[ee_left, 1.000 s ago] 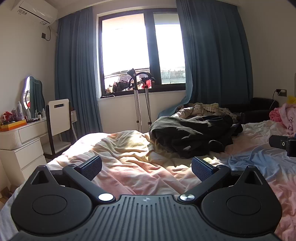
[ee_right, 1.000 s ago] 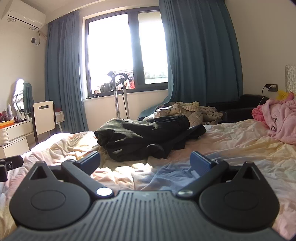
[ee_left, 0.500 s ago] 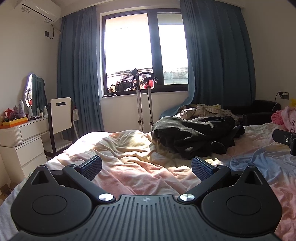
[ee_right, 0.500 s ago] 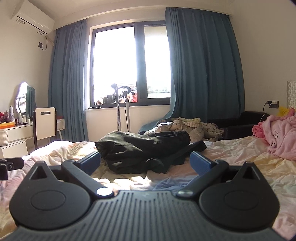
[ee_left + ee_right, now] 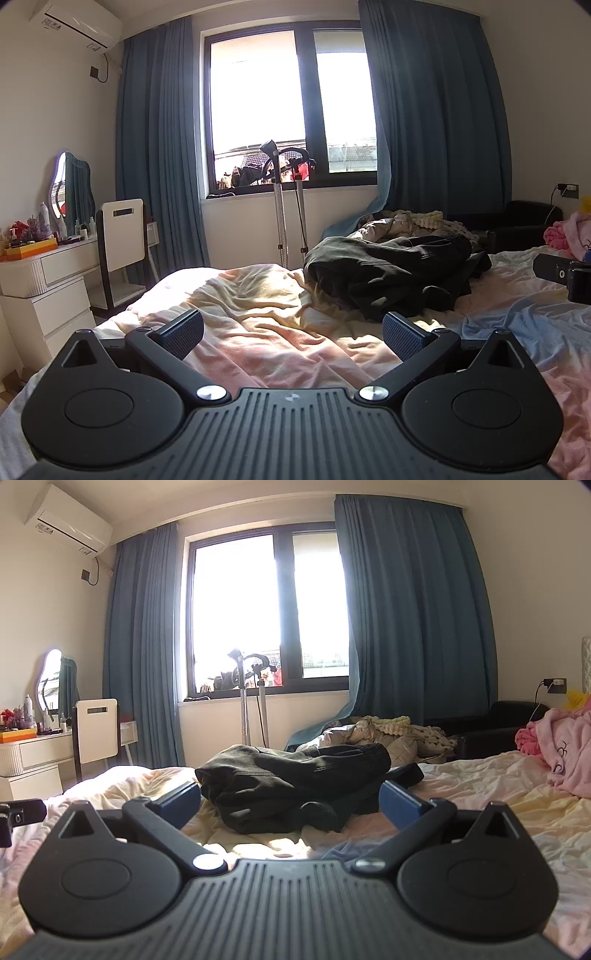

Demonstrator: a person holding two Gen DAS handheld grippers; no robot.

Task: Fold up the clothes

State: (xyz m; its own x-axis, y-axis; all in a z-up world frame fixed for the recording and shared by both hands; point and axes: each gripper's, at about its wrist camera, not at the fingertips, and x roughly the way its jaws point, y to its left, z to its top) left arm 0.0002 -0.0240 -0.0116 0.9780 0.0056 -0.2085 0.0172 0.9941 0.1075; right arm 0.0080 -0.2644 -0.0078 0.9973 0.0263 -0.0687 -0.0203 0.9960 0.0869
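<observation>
A crumpled dark olive-black garment (image 5: 391, 269) lies in a heap on the bed, beyond and to the right of my left gripper (image 5: 293, 334). The left gripper is open and empty above the pastel bedsheet (image 5: 258, 332). In the right wrist view the same garment (image 5: 295, 782) lies straight ahead, just beyond my right gripper (image 5: 290, 799). The right gripper is open and empty, held low over the sheet (image 5: 498, 812). A part of the right gripper shows at the right edge of the left wrist view (image 5: 565, 273).
A pink garment (image 5: 557, 746) lies at the bed's right side. A beige pile of bedding (image 5: 388, 734) and a black armchair (image 5: 498, 723) are behind the bed. A white dresser (image 5: 44, 295), chair (image 5: 122, 236) and garment steamer stand (image 5: 280, 206) are by the window.
Both grippers have tilted upward and dropped lower toward the bed, so the dark garment sits lower in view and closer to the right fingertips. Both stay open.
</observation>
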